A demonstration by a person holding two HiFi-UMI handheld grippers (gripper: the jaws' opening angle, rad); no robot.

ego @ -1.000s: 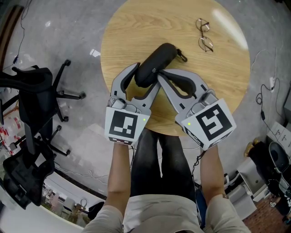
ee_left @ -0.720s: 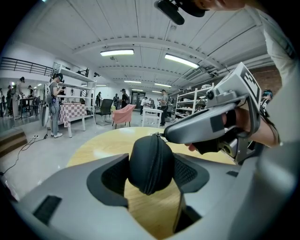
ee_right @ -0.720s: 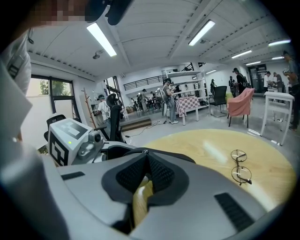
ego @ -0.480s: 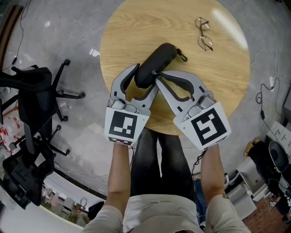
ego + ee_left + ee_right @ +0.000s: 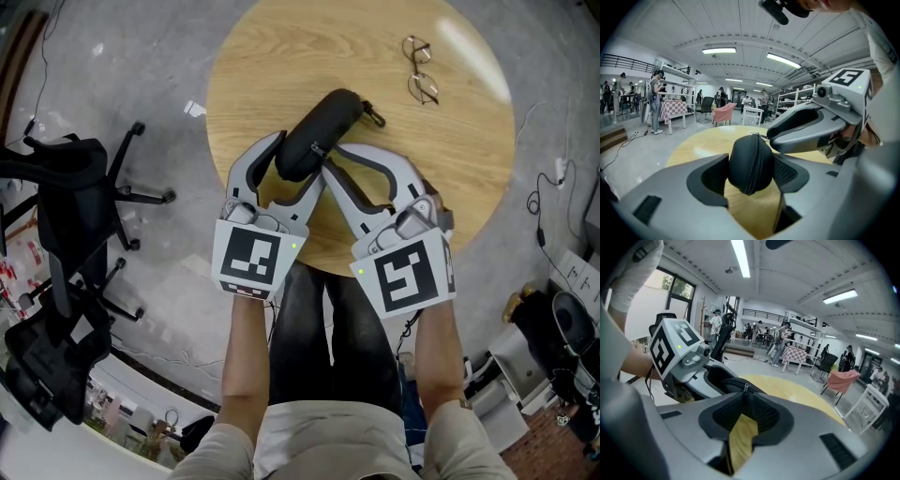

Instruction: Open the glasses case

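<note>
On the table (image 5: 281,56), left gripper (image 5: 298,159) clamps the glasses case (image 5: 330,114); right gripper (image 5: 744,403) pinches its zipper pull (image 5: 745,388).

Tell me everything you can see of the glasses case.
The case is black, oblong, of soft-looking fabric, with a zip seam round its edge, zipped shut, and a small clip at its far end. It lies slantwise on the round wooden table. The left gripper clamps its near end; the right gripper pinches the zip pull.
</note>
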